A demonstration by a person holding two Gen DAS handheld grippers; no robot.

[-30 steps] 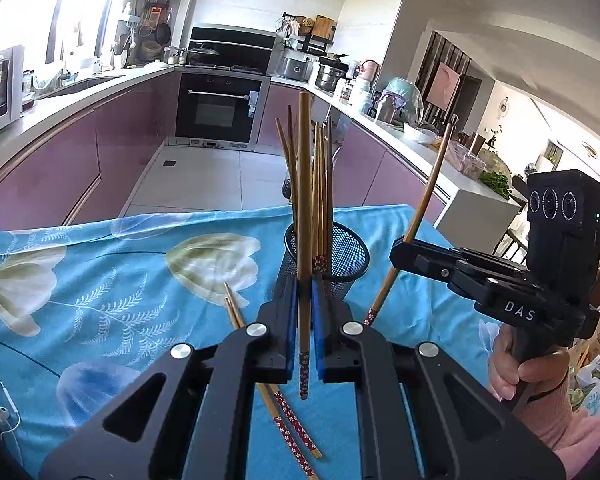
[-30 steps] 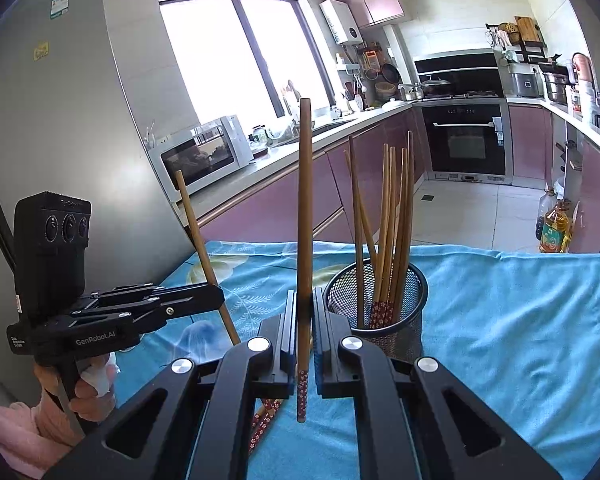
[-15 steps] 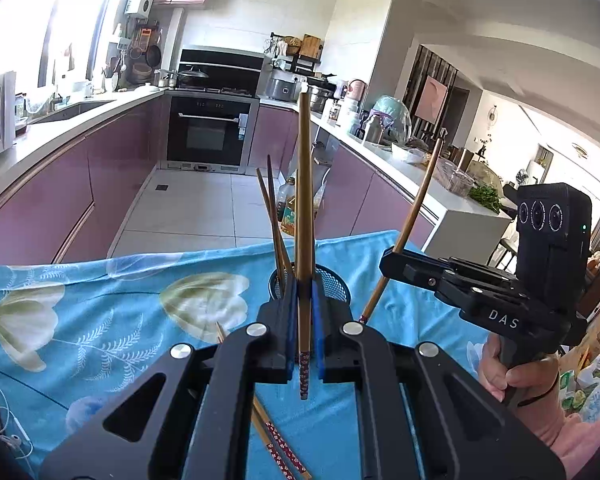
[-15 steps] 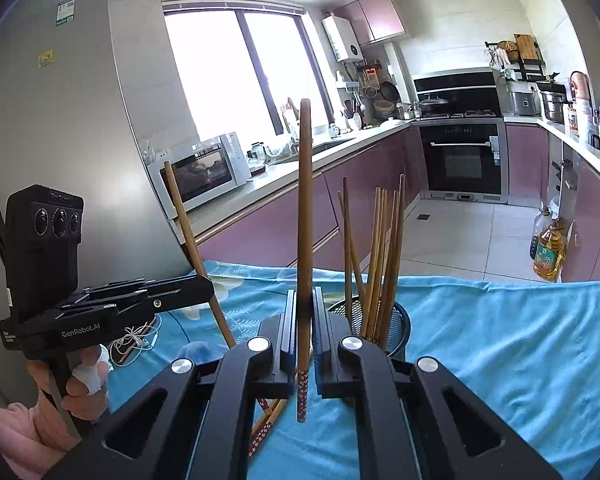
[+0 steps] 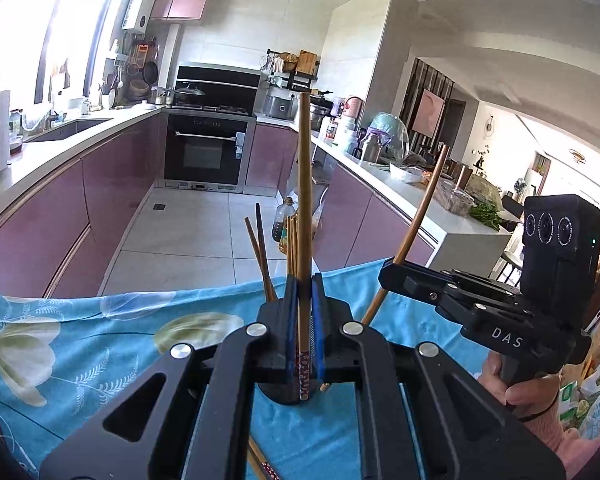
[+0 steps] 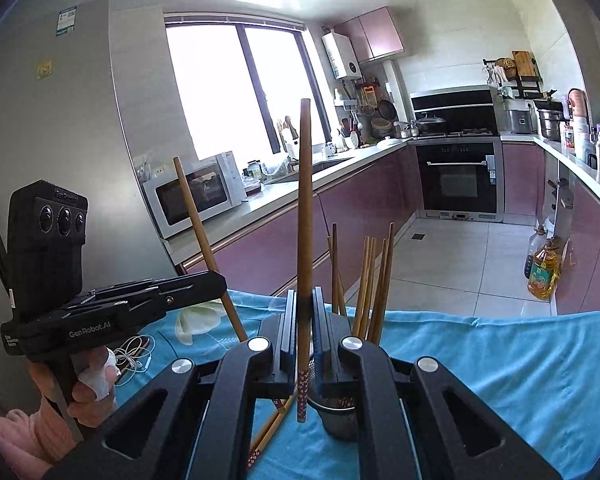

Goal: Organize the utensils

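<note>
My left gripper (image 5: pixel 304 320) is clamped on a single wooden chopstick (image 5: pixel 304 208), which stands upright between the blue pads, its red patterned tip hanging just below the jaws and its plain end reaching far above them. My right gripper (image 6: pixel 303 320) is closed the same way on a second chopstick (image 6: pixel 304 200), also upright, patterned tip down. In the left wrist view the right gripper (image 5: pixel 392 276) shows at the right, held in a hand (image 5: pixel 516 388) with a pink sleeve, and its chopstick (image 5: pixel 420 216) leans up and to the right. In the right wrist view the left gripper (image 6: pixel 216 284) shows at the left, held in the other hand (image 6: pixel 88 392), which has white wrapping on a finger, and its chopstick (image 6: pixel 204 240) leans up and to the left. The black mesh holder (image 6: pixel 336 416) stands on the blue flowered tablecloth (image 6: pixel 500 368), just beyond and partly hidden behind my right gripper's fingers, with several chopsticks (image 6: pixel 370 280) standing in it, patterned ends down. In the left wrist view the holder (image 5: pixel 284 394) sits directly behind the left jaws, mostly hidden, with its chopsticks (image 5: pixel 260 252) fanning up past them. Both held chopsticks are above the cloth, near the holder and clear of it. More loose chopsticks (image 6: pixel 272 428) lie flat on the cloth, near me and left of the holder. A white cable (image 6: pixel 134 354) lies at the far left edge of the table.
</note>
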